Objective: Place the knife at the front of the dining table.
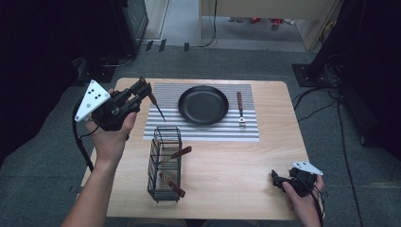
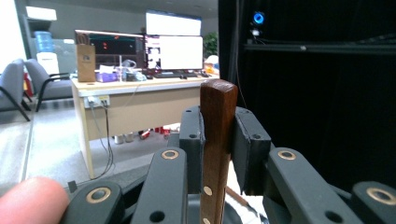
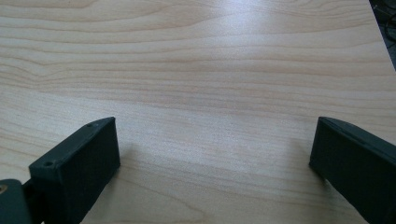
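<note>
My left gripper point(image 1: 143, 90) hangs above the table's back left, shut on the wooden handle of a knife point(image 1: 156, 106) whose blade slants down toward the striped mat point(image 1: 203, 132). In the left gripper view the brown riveted handle point(image 2: 217, 140) stands upright, clamped between the two black jaws of that gripper point(image 2: 217, 135). A black round pan point(image 1: 203, 105) sits on the mat, and a wooden-handled fork point(image 1: 240, 109) lies to its right. My right gripper point(image 1: 276, 178) rests open at the table's front right; its jaws point(image 3: 215, 154) stand wide apart over bare wood with nothing between them.
A black wire basket point(image 1: 164, 165) stands in the front middle of the wooden table point(image 1: 236, 161), holding two wooden-handled utensils point(image 1: 179, 153). A cable trails from each gripper. Dark equipment and a desk stand beyond the table's far edge.
</note>
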Demonstrator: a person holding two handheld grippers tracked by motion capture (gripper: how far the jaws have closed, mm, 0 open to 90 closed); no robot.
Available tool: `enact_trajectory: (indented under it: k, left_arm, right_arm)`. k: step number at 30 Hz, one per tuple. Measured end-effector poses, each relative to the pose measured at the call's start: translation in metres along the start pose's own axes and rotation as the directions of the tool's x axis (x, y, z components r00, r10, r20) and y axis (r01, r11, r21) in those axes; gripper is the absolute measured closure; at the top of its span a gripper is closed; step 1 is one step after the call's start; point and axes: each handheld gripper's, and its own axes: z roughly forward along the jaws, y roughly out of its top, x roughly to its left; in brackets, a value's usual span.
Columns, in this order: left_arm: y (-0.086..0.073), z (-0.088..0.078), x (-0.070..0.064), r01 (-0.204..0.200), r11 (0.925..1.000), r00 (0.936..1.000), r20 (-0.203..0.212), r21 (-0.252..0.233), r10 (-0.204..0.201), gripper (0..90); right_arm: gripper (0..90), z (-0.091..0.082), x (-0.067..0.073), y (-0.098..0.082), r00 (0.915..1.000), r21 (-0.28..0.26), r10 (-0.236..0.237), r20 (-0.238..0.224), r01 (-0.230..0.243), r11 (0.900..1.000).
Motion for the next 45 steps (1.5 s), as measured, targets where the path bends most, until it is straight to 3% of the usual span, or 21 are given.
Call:
enact_trajectory:
  k: [10,14,17,20,26,34,38,45]
  left_arm:
    - [0.004,0.025,0.016,-0.002,1.0000,0.9957,-0.093,0.004,0.002,76.2]
    - [-0.004,0.037,0.029,0.030,0.9988,0.9862,-0.164,0.039,-0.023,76.2]
    - [-0.012,0.044,0.037,0.050,0.9966,0.9806,-0.193,0.065,-0.037,76.2]
    - [-0.021,0.053,0.041,0.033,0.9935,0.9714,-0.237,0.109,-0.006,76.3]
    - [-0.035,0.066,0.052,0.056,0.9854,0.9665,-0.256,0.161,-0.013,76.4]
    - [-0.052,0.087,0.065,0.072,0.9642,0.9605,-0.278,0.255,0.002,76.5]
    - [-0.059,0.097,0.073,0.109,0.9488,0.9556,-0.294,0.296,-0.018,76.6]
    - [-0.068,0.114,0.086,0.160,0.9136,0.9474,-0.318,0.374,-0.035,76.7]
  right_arm:
    - [1.1,0.000,0.000,0.000,1.0000,0.000,0.001,-0.001,-0.001,1.000]
    - [1.0,0.000,0.000,0.000,1.0000,0.000,0.002,-0.002,-0.002,1.000]
    - [1.1,0.000,0.000,0.000,1.0000,0.000,0.001,-0.001,-0.001,1.000]
    - [1.1,0.000,0.000,0.000,1.0000,0.000,0.001,-0.002,-0.001,1.000]
    - [1.1,0.000,0.000,0.000,1.0000,0.001,0.001,-0.002,-0.001,1.000]
    - [1.0,0.000,0.000,0.000,1.0000,0.000,0.001,-0.002,-0.001,1.000]
    - [1.0,0.000,0.000,0.000,1.0000,0.000,0.002,-0.002,-0.002,1.000]
    - [1.0,0.000,-0.001,0.000,1.0000,-0.002,0.005,-0.007,-0.005,1.000]
